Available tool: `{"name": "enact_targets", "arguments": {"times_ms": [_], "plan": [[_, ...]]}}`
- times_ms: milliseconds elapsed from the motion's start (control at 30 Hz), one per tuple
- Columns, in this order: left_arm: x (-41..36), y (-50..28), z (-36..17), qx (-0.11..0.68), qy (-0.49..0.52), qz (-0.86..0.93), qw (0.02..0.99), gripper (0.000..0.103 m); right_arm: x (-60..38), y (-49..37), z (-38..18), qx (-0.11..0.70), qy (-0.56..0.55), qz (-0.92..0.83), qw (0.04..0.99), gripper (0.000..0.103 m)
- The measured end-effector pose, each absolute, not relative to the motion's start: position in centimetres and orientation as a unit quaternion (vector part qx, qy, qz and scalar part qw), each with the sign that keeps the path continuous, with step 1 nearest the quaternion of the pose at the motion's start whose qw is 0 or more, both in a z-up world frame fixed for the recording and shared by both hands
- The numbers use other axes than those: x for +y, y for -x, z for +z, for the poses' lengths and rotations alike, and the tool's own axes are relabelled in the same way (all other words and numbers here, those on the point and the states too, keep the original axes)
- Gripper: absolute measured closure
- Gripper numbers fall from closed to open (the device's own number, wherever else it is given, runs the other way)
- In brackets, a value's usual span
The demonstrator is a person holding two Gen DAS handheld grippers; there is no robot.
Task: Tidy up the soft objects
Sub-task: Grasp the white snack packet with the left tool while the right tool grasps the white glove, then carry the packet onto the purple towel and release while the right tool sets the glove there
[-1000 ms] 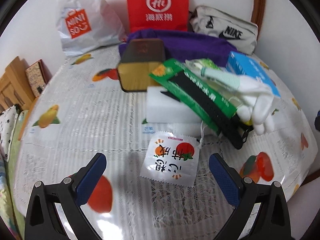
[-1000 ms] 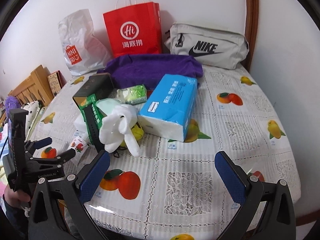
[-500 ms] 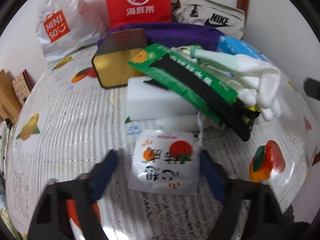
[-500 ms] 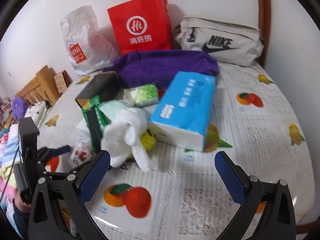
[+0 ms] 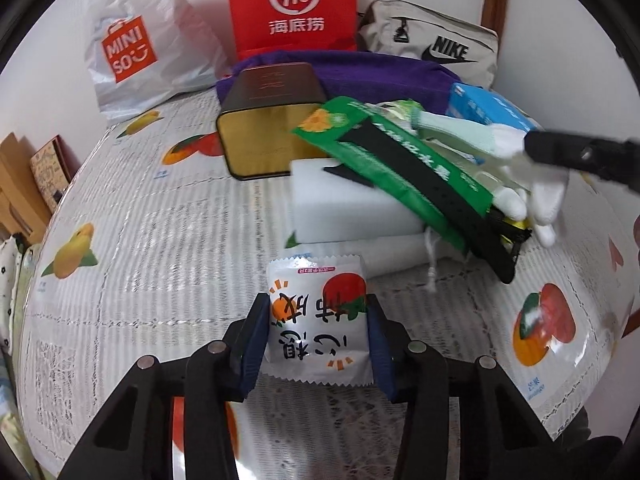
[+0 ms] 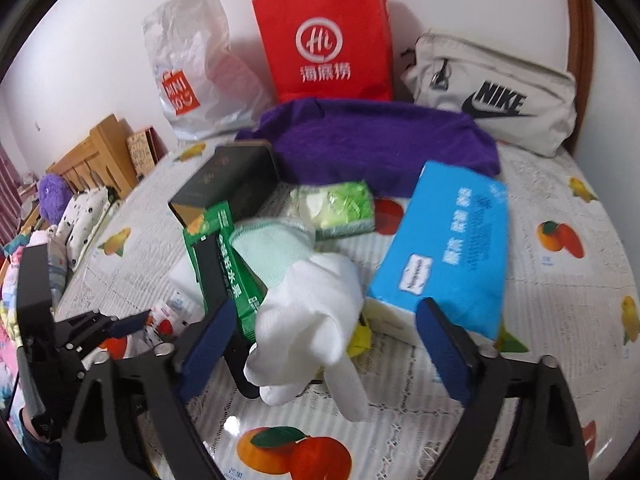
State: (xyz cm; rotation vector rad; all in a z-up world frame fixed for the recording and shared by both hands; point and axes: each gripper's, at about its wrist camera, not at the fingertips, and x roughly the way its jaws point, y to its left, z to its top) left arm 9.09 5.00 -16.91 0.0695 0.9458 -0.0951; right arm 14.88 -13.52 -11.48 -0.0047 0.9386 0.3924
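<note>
My left gripper (image 5: 318, 336) is shut on a small white snack packet (image 5: 318, 320) with orange and tomato print, resting on the tablecloth. In the right wrist view the left gripper (image 6: 132, 322) shows at the far left with the packet (image 6: 166, 318). My right gripper (image 6: 320, 344) is open, its jaws either side of a white glove with a mint cuff (image 6: 308, 300). The glove (image 5: 532, 168) lies on a pile with a green packet (image 6: 224, 256) and a blue tissue pack (image 6: 448, 248).
A dark box with a gold face (image 5: 264, 140), a white foam block (image 5: 344, 200), a purple cloth (image 6: 380, 140), a red paper bag (image 6: 324, 40), a white Miniso bag (image 5: 136, 44) and a Nike pouch (image 6: 496, 96) stand behind. Wooden furniture (image 6: 100, 152) is left of the table.
My left gripper moved forward and closed on the snack packet. My right gripper moved forward and down so that its open jaws now flank the white glove.
</note>
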Motion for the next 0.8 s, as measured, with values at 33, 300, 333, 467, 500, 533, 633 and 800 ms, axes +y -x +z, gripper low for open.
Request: {"name": "enact_targets", "arguments": {"times_ms": [33,300,333,467,500,533,633,800], "plan": [[5.2,-9.1,-16.9,0.456,-0.032,-0.046,0.888,0.059,-13.2,-15.0,-11.7,0.452,0.01,0.188,0.872,0.033],[6.0,-9.8,-16.8,0.459,-0.014,-0.04,0.887,0.059,-13.4,-14.4,-11.7,0.446,0.022,0.209,0.87,0.083],[6.1,-9.9,-16.8,0.459,-0.011,-0.041,0.887,0.059,-13.6,-14.3,-11.6,0.444,0.019,0.211,0.87,0.084],[6.7,-10.2,-16.5,0.461,0.002,-0.036,0.886,0.06,-14.5,-14.1,-10.5,0.438,0.007,0.221,0.871,0.087],[6.9,-10.2,-16.4,0.462,0.006,-0.037,0.886,0.06,-14.7,-14.0,-10.2,0.438,0.004,0.224,0.871,0.087],[7.1,-10.3,-16.1,0.463,0.01,-0.036,0.886,0.06,-14.9,-13.9,-9.8,0.436,0.0,0.226,0.871,0.087],[7.7,-10.2,-15.1,0.46,0.014,-0.028,0.888,0.06,-15.4,-13.8,-8.6,0.427,-0.01,0.233,0.873,0.087],[8.6,-10.5,-13.1,0.454,0.027,-0.019,0.891,0.06,-16.1,-13.8,-6.8,0.411,-0.012,0.237,0.88,0.087]]}}
